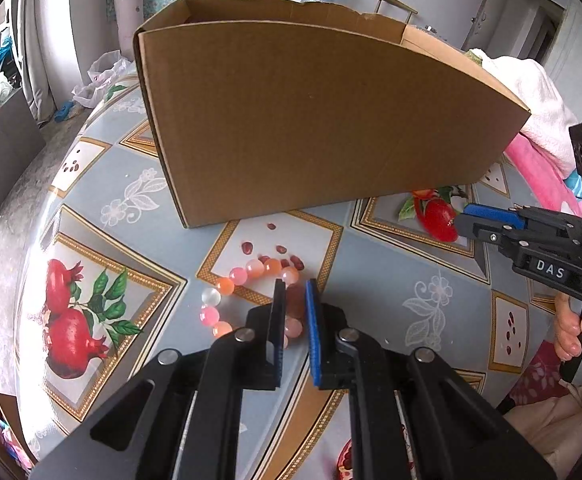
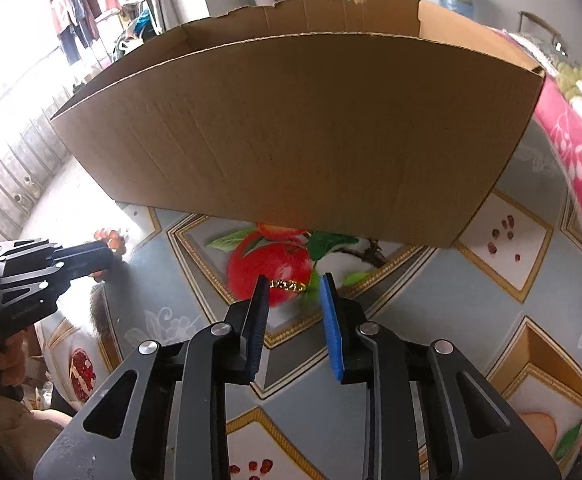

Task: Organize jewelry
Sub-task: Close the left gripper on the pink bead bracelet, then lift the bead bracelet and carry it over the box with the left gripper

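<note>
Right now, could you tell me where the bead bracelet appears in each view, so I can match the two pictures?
Left wrist view: the bead bracelet lies low in the centre on the tablecloth, one side of its loop pinched by the left gripper.
Right wrist view: only a few orange beads show at the left edge, at the left gripper's tip.
Shared landmark: the cardboard box standing behind it in both.
</note>
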`<state>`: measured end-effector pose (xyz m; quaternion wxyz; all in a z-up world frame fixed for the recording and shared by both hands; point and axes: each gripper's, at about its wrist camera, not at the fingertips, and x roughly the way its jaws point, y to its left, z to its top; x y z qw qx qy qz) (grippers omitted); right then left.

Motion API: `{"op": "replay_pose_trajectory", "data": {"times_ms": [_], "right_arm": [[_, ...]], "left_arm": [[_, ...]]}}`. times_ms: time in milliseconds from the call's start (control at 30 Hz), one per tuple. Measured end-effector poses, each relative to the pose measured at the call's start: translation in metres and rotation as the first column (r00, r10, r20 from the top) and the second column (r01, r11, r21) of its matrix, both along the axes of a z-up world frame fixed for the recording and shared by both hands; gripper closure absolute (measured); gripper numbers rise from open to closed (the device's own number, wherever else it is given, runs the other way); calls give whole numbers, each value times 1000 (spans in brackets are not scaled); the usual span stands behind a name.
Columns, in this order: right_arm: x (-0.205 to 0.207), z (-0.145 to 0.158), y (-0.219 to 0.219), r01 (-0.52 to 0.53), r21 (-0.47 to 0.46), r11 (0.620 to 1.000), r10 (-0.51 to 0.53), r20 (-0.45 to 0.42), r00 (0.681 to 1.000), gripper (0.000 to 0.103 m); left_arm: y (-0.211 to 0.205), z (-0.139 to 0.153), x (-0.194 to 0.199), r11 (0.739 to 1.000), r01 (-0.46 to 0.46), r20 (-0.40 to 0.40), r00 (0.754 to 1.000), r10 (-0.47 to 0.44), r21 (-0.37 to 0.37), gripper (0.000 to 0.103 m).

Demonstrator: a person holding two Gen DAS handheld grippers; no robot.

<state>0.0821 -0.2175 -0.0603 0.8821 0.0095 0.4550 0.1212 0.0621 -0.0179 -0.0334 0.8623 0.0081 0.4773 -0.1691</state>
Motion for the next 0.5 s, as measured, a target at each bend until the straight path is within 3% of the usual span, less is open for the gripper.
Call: {"op": "replay_pose_trajectory", "data": {"times_ms": [133,300,400,500], "right_arm": [[5,-1,8,-13,-36,999,14,17,1000,81],[2,-2,15,-26,-62,998,28,26,999,97],[2,-2,13,-16,-38,999,17,27,999,103],[1,4,2,11,42,999,-12,31,999,103]], "left_arm": [[0,0,0,1000,3,4,1000,-3,2,93],[-2,-1,0,1000,3,6,1000,-3,0,93],[-2,-1,0,1000,3,7,1000,-3,1,93],[-1,-1,0,1000,3,10,1000,-3,-2,93]]}}
